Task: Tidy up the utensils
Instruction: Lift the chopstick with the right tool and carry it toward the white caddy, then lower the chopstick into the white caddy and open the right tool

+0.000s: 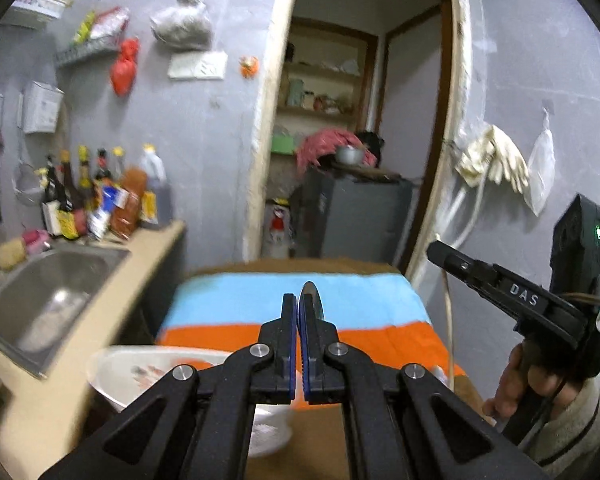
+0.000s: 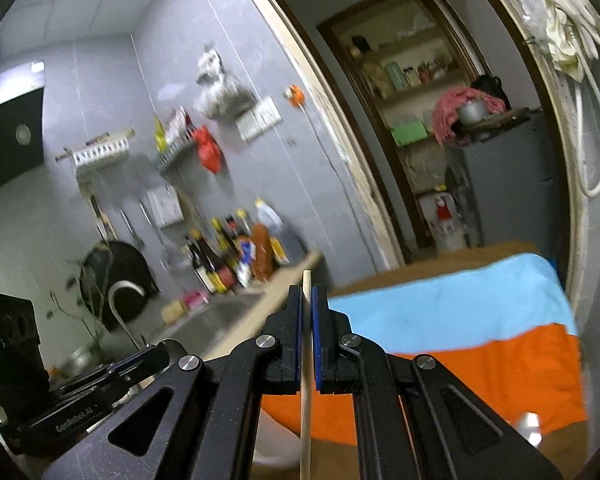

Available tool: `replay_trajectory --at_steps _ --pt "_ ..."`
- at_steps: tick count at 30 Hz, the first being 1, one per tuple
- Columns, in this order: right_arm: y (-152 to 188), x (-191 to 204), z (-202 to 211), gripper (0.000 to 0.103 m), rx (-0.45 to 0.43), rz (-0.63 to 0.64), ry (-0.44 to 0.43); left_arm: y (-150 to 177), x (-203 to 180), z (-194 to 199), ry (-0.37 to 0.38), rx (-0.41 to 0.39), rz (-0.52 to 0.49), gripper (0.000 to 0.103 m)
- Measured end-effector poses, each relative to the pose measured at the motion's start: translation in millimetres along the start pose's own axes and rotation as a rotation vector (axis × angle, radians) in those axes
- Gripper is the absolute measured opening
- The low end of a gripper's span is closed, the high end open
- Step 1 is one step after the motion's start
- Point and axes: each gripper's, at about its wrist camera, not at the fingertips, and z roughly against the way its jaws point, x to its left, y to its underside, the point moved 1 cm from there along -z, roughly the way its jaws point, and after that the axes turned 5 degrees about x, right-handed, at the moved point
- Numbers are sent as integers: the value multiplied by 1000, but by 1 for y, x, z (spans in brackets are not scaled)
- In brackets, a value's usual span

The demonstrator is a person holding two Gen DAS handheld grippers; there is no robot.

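Two hand-held grippers, both raised above a table, each clamped on one utensil.

Left gripper [image 1: 298, 300]: jaws pressed together on a thin metal utensil [image 1: 314, 298], seen edge-on; its rounded tip rises just above the blue pads. Whether it is a spoon or some other piece cannot be told.

Right gripper [image 2: 307, 292]: jaws closed on a pale wooden chopstick [image 2: 305, 412], held roughly upright; the squared top pokes just above the pads, and the shaft runs down between the jaws to the bottom edge of the right wrist view. In the left wrist view this gripper appears at right, carried by a hand [image 1: 516, 384] in a light sleeve.

Table [image 1: 324, 436]: brown top, covered at the far end by a cloth [image 1: 244, 300] in blue and orange bands.

White bowl [image 1: 148, 376]: below and left of the left gripper, at the table's near left edge, with a red printed motif inside.

Steel sink [image 1: 56, 288]: set in the counter to the left; sauce bottles [image 1: 96, 196] stand in a cluster behind it against the grey wall.

Doorway [image 1: 364, 120]: beyond the table, open onto shelves and a grey cabinet.

Gloves [image 1: 496, 160]: pale, hung on the wall right of the door frame.
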Motion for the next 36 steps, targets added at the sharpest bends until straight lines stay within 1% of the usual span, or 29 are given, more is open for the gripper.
replay_trajectory --at_steps 3,8,13,16,19,21,28,33,36 --pt "-6 30 -17 4 -56 5 -20 -15 34 10 -34 -44 16 2" --pt "-7 74 -48 4 -141 15 -29 -31 89 12 -153 -114 26 2" --pt "-4 104 -78 4 -191 35 15 -31 130 -6 -240 -133 25 2" --pt "3 107 -94 4 -200 25 34 -24 143 -18 -257 -130 15 2" --pt "12 105 -104 4 -211 32 60 -14 148 -29 -265 -125 -8 2" --pt "20 106 -109 4 -216 49 92 -5 148 -34 -270 -122 -25 2" --pt "37 107 -106 4 -236 94 176 19 133 -44 -282 -134 -70 2" --pt "41 99 -104 4 -243 66 205 31 120 -47 -301 -138 -122 2" --pt "44 95 -102 4 -243 57 221 34 116 -48 -304 -120 -139 2"
